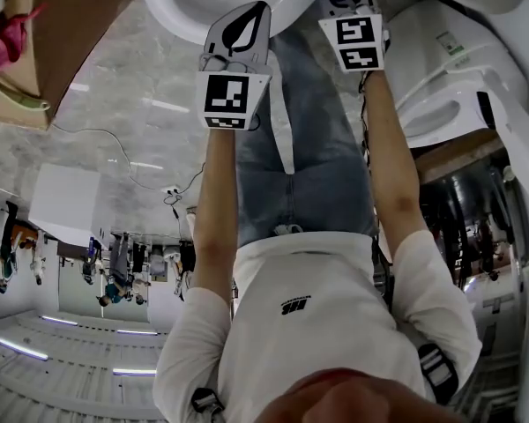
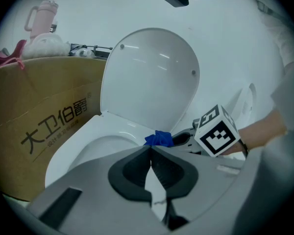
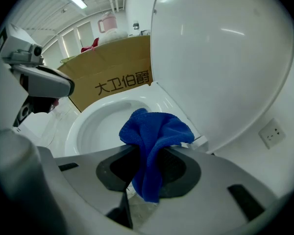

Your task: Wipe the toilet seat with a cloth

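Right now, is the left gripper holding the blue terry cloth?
No, the blue terry cloth hangs clamped in the right gripper; the left gripper is shut, empty.

The cardboard box (image 2: 44, 131) bears four large dark characters on its side, 大卫伯爵. A smaller line under them is too fine for me to read. The marker cube (image 1: 225, 95) of my left gripper (image 2: 150, 150) and the second cube (image 1: 357, 40), on my right gripper (image 3: 147, 153), show black-and-white square codes, no letters. I can't read the small dark logo (image 1: 295, 305) on my white shirt. The label (image 1: 450, 44) on a white ceramic piece is also illegible.
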{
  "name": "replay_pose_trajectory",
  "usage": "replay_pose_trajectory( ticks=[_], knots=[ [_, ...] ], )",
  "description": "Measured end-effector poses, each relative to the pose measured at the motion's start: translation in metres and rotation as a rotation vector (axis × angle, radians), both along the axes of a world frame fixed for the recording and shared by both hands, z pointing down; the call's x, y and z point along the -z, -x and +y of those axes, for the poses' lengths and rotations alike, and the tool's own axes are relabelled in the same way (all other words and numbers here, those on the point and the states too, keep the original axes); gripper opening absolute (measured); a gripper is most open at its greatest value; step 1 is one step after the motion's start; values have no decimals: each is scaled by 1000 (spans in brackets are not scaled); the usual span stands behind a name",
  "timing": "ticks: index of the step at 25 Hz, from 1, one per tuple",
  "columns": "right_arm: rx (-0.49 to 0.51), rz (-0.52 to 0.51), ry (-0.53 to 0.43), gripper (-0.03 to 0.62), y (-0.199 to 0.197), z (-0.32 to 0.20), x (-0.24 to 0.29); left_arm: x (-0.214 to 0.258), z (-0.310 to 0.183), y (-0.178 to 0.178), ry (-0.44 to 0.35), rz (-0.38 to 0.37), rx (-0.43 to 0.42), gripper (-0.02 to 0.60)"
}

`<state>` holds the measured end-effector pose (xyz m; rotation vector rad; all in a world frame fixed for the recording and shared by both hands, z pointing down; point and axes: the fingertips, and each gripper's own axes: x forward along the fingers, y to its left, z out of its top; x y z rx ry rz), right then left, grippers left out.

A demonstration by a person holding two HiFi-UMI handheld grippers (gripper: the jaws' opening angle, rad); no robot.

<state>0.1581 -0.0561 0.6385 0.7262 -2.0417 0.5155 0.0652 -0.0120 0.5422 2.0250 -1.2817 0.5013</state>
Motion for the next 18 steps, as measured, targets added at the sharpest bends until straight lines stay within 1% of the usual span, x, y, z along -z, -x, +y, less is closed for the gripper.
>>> replay_pose_trajectory(
  ticks=[3, 8, 11, 18],
  knots=[
    [41, 18, -1, 100, 1, 1, -16, -9, 3, -2, 10, 4, 8, 11],
    [98, 54, 23, 98, -2, 10, -39, -21, 10, -5, 26, 10, 17, 11],
    [140, 74, 3, 97, 2, 14, -44, -28, 15, -3, 33, 13, 20, 11],
    [136, 87, 16, 94, 4, 32, -49, -34, 35, 3, 52, 33, 10, 11]
  ],
)
